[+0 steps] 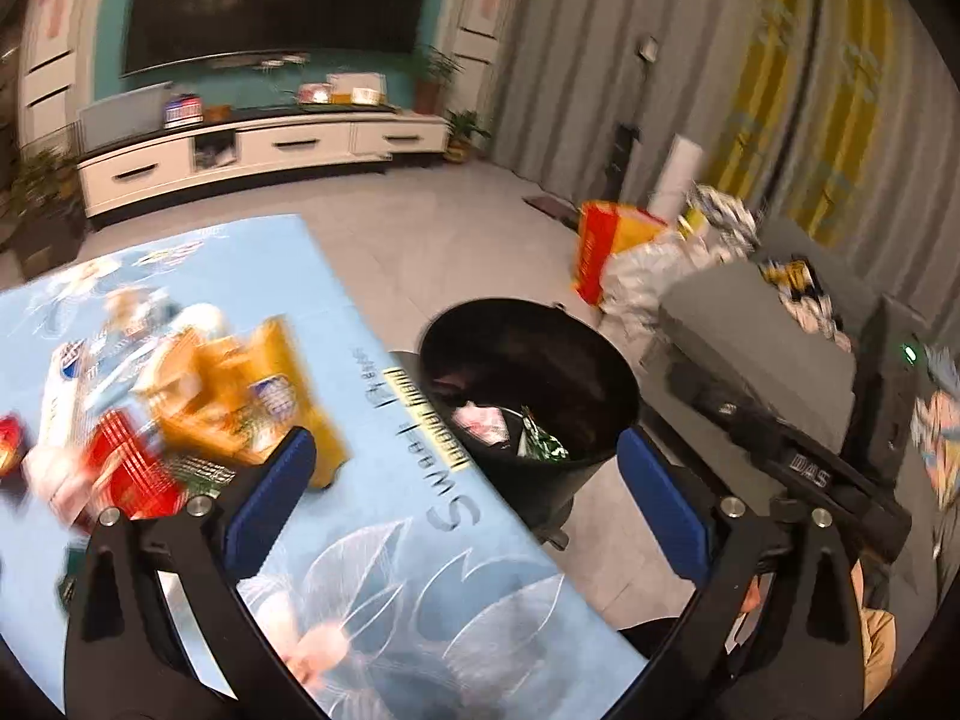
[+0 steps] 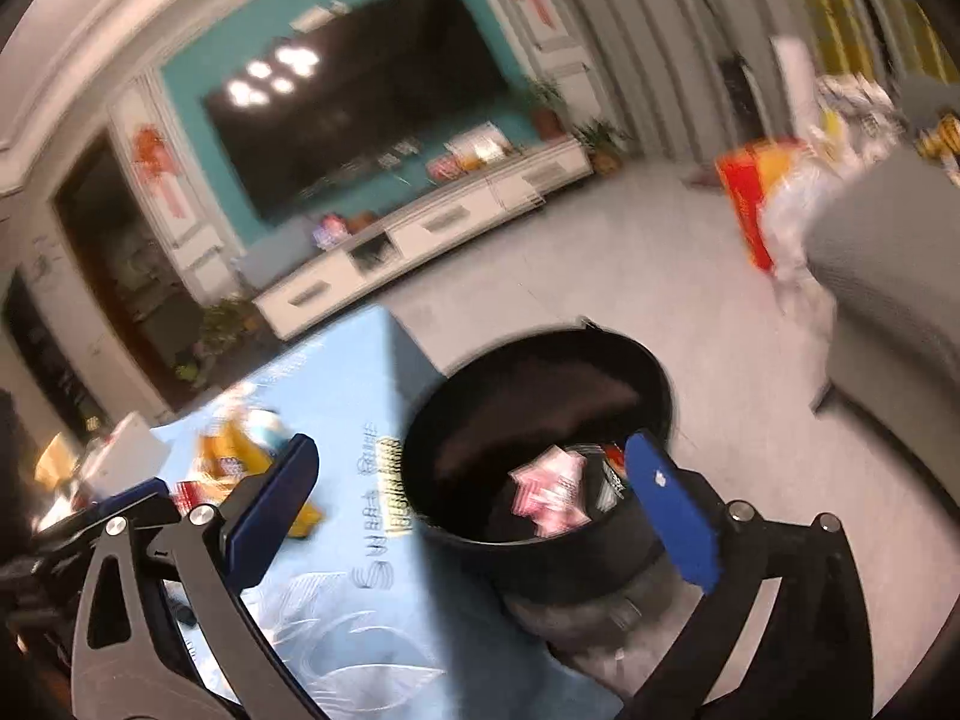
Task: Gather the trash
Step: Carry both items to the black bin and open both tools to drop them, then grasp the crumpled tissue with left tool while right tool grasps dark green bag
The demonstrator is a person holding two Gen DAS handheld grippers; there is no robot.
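Observation:
A black trash bin (image 1: 540, 342) stands on the floor against the table's right edge, with a pink wrapper (image 1: 480, 423) and a green-and-white wrapper (image 1: 543, 447) inside. My left gripper (image 1: 471, 483) is open and empty, hovering over the table edge and the bin's near rim. A blurred heap of yellow, red and white snack wrappers (image 1: 198, 396) lies on the light-blue tablecloth (image 1: 420, 576) to its left. In the right wrist view, my right gripper (image 2: 474, 507) is open and empty above the bin (image 2: 528, 396), where a pink wrapper (image 2: 549, 492) lies. Wrappers (image 2: 231, 456) lie on the cloth (image 2: 372, 372).
A grey sofa (image 2: 900, 300) and bags of clutter (image 1: 630, 252) stand right of the bin. A white TV cabinet (image 1: 264, 150) under a dark screen lines the far wall. A black bar (image 1: 804, 468) is close on the left gripper's right. Bare floor (image 2: 690, 276) lies beyond the bin.

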